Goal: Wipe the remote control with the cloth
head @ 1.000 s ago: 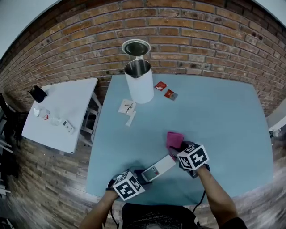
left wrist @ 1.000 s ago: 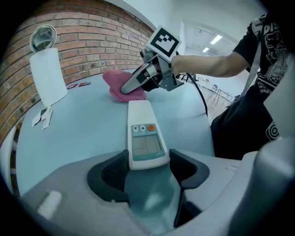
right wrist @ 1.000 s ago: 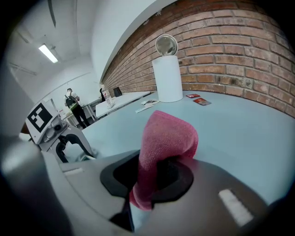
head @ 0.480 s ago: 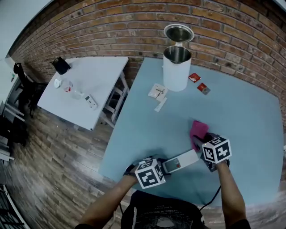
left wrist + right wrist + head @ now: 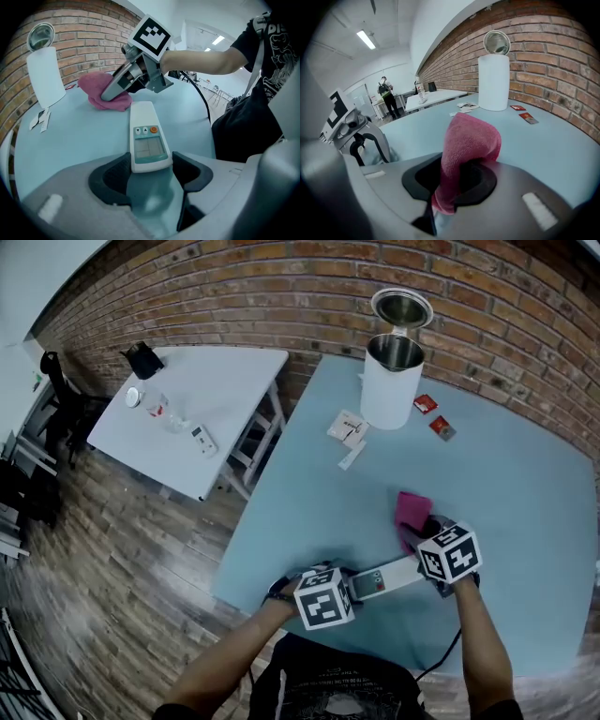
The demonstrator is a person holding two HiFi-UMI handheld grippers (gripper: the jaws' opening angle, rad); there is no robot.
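The left gripper (image 5: 150,174) is gripping the remote's (image 5: 146,136) near end, fingers (image 5: 112,177) wide. The remote is lying on the counter (image 5: 525,493), pointing toward the right gripper (image 5: 454,185), which is clamping the cloth (image 5: 471,136) beside its far end.

Red brick wall (image 5: 234,277), wood-plank floor (image 5: 122,559), white side table (image 5: 225,381) beside light blue table (image 5: 525,502), ceiling strip light (image 5: 366,40).

The remote control (image 5: 384,579) lies near the counter's (image 5: 525,512) front edge, with the cloth (image 5: 411,510) just behind its right end and the kettle (image 5: 387,390) far behind both.
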